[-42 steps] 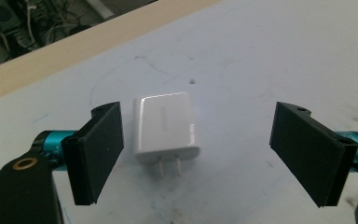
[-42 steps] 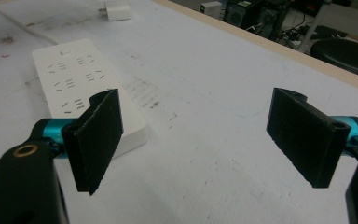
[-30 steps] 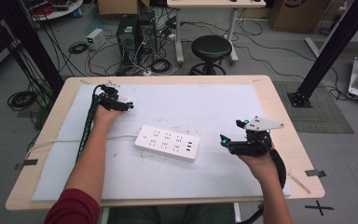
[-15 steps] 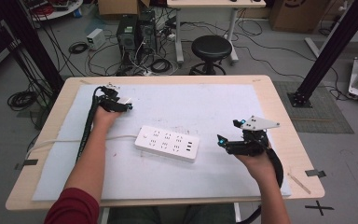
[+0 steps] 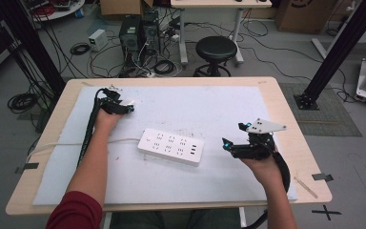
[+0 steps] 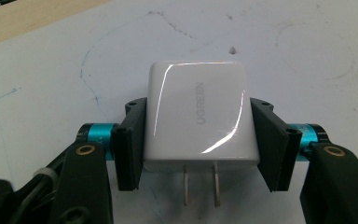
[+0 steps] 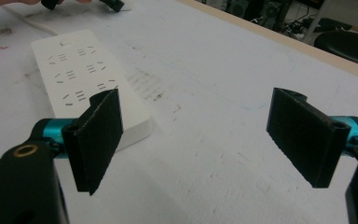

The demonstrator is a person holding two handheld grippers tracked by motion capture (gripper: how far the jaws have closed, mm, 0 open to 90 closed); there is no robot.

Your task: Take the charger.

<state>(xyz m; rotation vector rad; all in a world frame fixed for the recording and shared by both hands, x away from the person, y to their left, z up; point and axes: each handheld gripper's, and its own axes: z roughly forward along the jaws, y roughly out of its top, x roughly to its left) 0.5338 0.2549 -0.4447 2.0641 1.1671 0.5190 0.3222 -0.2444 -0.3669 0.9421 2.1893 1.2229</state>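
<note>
A white UGREEN plug-in charger sits between the jaws of my left gripper, both pads pressed on its sides. Its two metal prongs point back toward the camera. In the high view this left gripper rests at the far left of the mat with the charger at its tip. A white power strip lies flat in the middle of the mat. My right gripper hovers just past the strip's right end, open with nothing between its jaws. In its own view the right gripper has the power strip ahead to its left.
A white mat covers the wooden table. The strip's white cable runs left off the table edge. Beyond the far edge stand a black stool and computer towers amid floor cables.
My right gripper has edged slightly left, closer to the power strip's end. The left gripper has stayed in place, still holding the charger.
</note>
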